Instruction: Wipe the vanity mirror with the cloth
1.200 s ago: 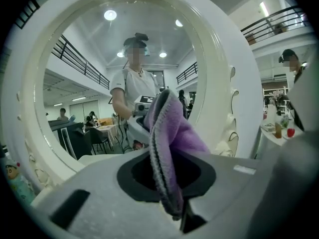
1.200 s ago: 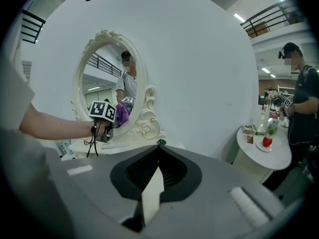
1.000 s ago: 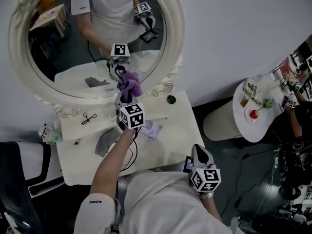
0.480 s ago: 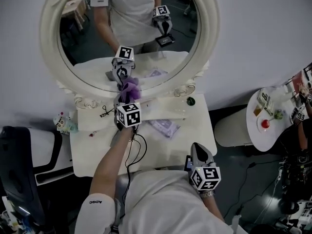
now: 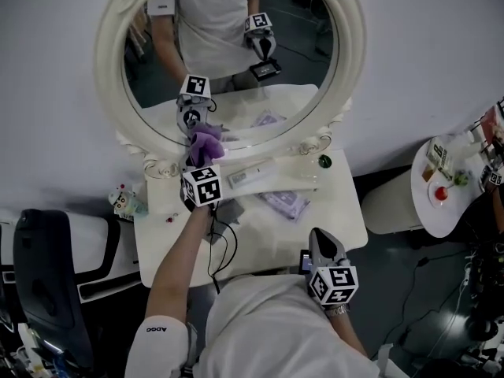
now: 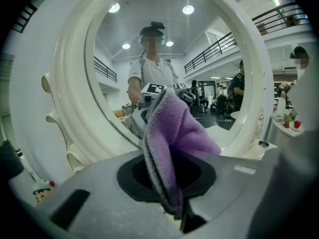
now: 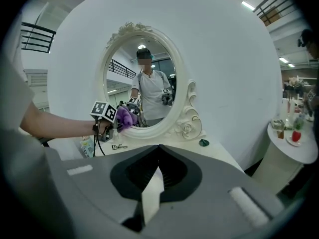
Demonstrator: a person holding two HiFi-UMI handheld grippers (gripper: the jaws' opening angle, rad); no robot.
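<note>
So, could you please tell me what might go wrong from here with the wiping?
1. The purple cloth is bunched in the left gripper, low on the mirror and close to the ornate frame. A wide stroke might knock the gripper against it.
2. The cable hanging over the vanity top could snag the tube lying beside the gripper.

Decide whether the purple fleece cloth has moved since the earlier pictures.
Yes. The purple fleece cloth in the left gripper slid left along the lower rim of the oval white-framed mirror.
</note>
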